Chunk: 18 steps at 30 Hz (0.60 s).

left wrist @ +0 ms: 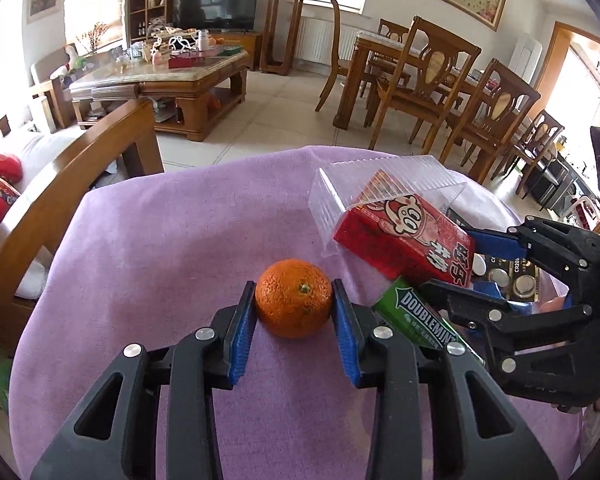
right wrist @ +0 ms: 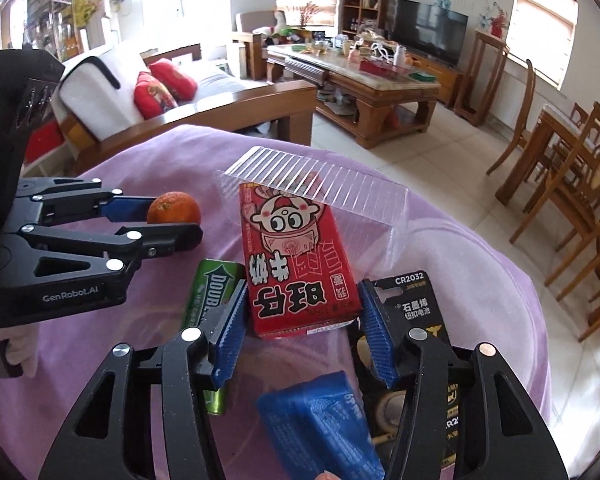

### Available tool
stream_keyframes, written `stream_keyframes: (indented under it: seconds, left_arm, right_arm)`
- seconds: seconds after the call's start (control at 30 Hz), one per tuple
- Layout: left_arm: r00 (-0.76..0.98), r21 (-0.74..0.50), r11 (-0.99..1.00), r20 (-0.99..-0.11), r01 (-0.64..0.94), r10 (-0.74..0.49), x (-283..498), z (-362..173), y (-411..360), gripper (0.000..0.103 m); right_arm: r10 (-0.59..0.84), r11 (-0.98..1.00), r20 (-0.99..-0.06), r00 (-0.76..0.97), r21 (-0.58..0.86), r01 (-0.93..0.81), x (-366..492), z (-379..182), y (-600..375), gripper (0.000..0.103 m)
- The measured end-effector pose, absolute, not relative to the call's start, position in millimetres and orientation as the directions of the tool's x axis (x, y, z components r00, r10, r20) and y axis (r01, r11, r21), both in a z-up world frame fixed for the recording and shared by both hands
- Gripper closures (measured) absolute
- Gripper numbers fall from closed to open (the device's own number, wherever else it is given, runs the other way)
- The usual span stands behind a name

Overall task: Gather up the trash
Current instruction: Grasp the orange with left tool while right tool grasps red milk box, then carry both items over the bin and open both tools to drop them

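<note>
Orange fruit, left view: orange (left wrist: 293,298) sits between the left gripper (left wrist: 294,300) jaws, blue pads touching both sides, gripped.
Red carton, right view: carton (right wrist: 296,264) lies between the right gripper (right wrist: 302,320) jaws, spread apart, no contact.
Progress: early; gum pack (right wrist: 210,300), battery card (right wrist: 416,304), blue packet (right wrist: 320,420) remain on the purple cloth (left wrist: 160,240).

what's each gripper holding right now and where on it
Left gripper clamps the orange by its two sides. Right gripper straddles the red carton's near end; contact unclear.
</note>
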<state>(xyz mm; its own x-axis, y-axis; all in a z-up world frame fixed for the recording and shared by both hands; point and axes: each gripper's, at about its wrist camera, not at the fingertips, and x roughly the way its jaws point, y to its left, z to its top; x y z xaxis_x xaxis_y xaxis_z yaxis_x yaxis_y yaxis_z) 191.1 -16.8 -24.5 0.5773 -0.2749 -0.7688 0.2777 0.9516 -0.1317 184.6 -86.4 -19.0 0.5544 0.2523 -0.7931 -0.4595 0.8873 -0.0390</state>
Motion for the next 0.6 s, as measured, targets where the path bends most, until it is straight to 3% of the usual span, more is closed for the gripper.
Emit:
stream_keyframes:
  seconds: [0.23,0.6]
  left_arm:
    - [0.581,-0.145,0.95,-0.762,0.278,-0.286,188,-17,-15,0.067]
    - [0.639,-0.165,0.917,-0.671,0.364,-0.375,120,18,-31,0.068]
  right_arm:
    - [0.339,0.883,-0.775,0.534,0.066,-0.465,154,2,-88,0.051]
    - [0.406,0.912,-0.655,0.637,0.243,-0.331,53,46,-139,0.051]
